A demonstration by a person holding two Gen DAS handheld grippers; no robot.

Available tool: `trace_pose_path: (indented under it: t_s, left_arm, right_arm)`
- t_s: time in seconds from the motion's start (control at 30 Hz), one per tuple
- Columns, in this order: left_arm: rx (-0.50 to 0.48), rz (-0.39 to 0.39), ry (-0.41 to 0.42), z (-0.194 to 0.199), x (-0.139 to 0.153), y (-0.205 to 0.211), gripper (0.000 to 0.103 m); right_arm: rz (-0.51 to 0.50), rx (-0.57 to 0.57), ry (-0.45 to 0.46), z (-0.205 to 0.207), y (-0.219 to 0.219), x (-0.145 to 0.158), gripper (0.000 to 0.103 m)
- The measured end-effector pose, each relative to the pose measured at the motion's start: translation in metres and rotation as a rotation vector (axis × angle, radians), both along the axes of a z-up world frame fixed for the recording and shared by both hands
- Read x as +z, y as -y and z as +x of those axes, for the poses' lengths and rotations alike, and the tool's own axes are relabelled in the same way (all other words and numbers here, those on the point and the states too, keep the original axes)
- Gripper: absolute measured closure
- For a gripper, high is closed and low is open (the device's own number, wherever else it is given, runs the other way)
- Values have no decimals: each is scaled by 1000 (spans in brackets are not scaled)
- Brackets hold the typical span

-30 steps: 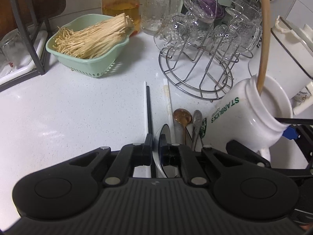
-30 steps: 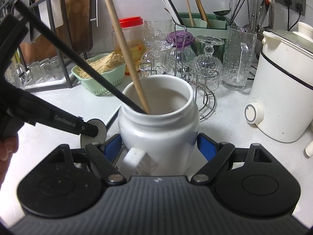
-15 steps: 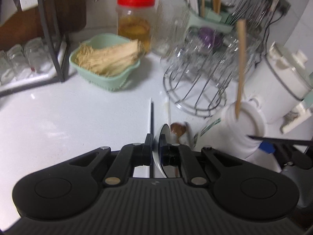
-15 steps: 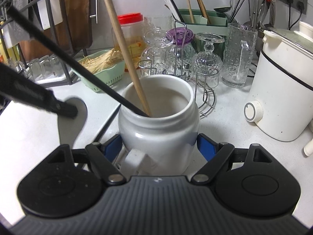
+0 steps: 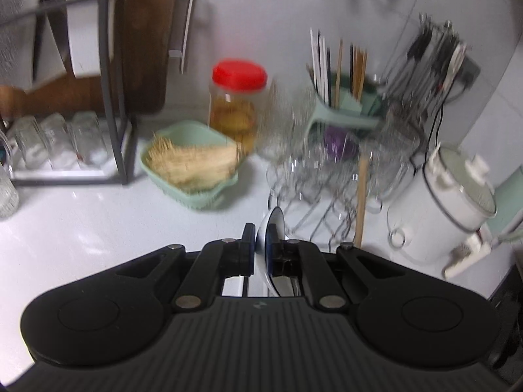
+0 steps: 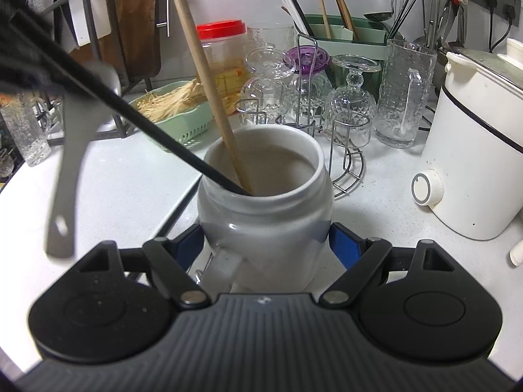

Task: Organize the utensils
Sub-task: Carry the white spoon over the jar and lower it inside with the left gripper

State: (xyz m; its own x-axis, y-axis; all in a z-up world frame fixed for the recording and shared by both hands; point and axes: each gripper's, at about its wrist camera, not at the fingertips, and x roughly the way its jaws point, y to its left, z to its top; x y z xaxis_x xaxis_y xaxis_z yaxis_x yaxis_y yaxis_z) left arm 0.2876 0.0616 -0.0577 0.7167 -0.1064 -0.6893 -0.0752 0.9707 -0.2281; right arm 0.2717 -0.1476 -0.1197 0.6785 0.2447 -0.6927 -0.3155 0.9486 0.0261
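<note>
Left gripper has lifted the spoon off the bench, fingers pinching its bowl; it now hangs left of the mug. Right gripper fingers clamp the mug. Likely next: drop the spoon in, handle first.

No readable words, brand names or numbers appear in either view. The white mug shows only plain glazed ceramic on the side facing the camera. Behind the mug, the red-lidded jar carries a yellow label — its print is too small and blurred to make out. Each black gripper housing bears a tiny pale emblem, not legible.
</note>
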Motion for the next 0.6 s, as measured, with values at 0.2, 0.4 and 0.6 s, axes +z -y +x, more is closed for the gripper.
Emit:
trace_pose_path:
  t_s: [0.2,0.4,0.6]
  left_arm:
    - [-21,34,45,-2,31,-4,96]
    - [-67,38,125,-6,63,4,96]
    - [-189,76,223,-11,95,35,96]
  right_arm:
    - [-2,11,-4,-2,-1,1,18]
    - [-3,18,-4,-6,-1,1,18]
    - [1,19,0,-5,-1,1,18]
